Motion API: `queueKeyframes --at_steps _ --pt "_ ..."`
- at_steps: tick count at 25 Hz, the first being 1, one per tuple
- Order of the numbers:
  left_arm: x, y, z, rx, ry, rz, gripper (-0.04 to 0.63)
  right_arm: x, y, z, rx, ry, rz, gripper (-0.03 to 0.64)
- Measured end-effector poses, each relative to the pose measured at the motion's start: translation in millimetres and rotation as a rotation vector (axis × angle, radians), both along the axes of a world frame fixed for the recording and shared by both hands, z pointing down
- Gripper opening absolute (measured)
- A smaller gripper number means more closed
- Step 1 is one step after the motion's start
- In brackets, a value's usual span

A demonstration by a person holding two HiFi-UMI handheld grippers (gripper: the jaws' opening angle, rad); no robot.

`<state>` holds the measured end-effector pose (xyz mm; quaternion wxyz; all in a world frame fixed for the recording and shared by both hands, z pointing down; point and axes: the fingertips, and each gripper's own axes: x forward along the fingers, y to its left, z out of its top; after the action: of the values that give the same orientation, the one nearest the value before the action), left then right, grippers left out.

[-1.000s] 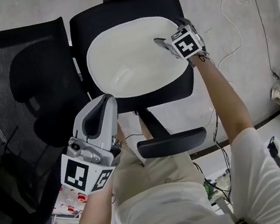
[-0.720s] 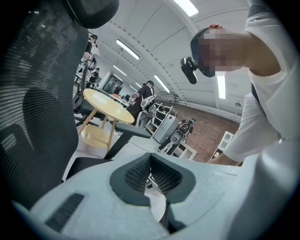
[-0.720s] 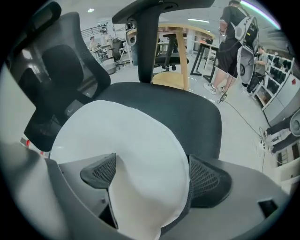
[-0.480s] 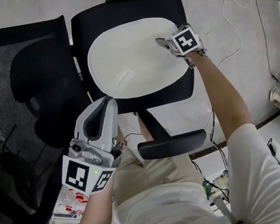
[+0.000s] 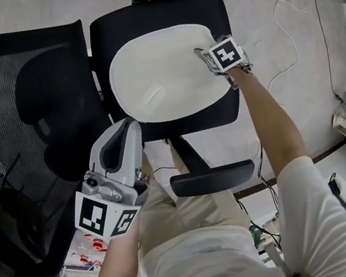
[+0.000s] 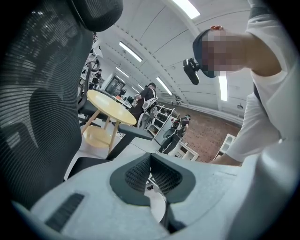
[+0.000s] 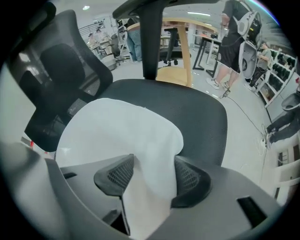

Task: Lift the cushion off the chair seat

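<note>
A white oval cushion (image 5: pixel 162 74) lies on the black chair seat (image 5: pixel 177 124). My right gripper (image 5: pixel 203 54) points steeply down at the cushion's right edge. In the right gripper view its jaws are closing and both pads (image 7: pixel 121 174) press a bunched fold of the cushion (image 7: pixel 117 126) between them. My left gripper (image 5: pixel 126 126) hovers in front of the seat, apart from the cushion. In the left gripper view this gripper (image 6: pixel 150 157) is shut with nothing in it.
The chair's black mesh backrest (image 5: pixel 20 127) lies to the left, and an armrest (image 5: pixel 212 178) juts out below the seat. Cables (image 5: pixel 290 16) trail on the floor to the right. A round yellow table (image 6: pixel 110 105) and people stand in the background.
My right gripper has rolled slightly and edged a little left onto the cushion's right edge. The left gripper has kept still.
</note>
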<state>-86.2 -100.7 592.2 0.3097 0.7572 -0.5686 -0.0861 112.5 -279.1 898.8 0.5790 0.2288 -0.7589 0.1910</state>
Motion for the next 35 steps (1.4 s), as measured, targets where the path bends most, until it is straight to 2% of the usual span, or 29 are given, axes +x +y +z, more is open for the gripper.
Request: queueKeyframes --at_steps 1,5,11,14,20,27,35 --pt "0 1 0 0.000 0.002 0.000 0.017 -3 4 0 0.015 0.013 -0.017 0.231" --pt "3 2 -7 0.014 0.001 0.007 0.017 -11 9 -9 0.070 0.027 -0.065 0.132" --pt "-3 5 -18 0.029 -0.012 0.024 0.017 -5 16 -23 0.035 -0.008 -0.027 0.063" --pt "-4 7 -20 0.033 -0.014 0.034 0.017 -5 23 -29 0.006 -0.039 -0.009 0.054" --pt "-5 8 -36 0.059 -0.021 0.073 0.016 5 44 -38 -0.033 -0.090 0.131 0.044" --pt "-14 7 -52 0.081 -0.038 0.107 0.017 6 61 -61 -0.020 -0.157 0.218 0.044" --pt "-24 11 -84 0.117 -0.060 0.127 0.017 2 70 -120 0.037 -0.240 0.275 0.044"
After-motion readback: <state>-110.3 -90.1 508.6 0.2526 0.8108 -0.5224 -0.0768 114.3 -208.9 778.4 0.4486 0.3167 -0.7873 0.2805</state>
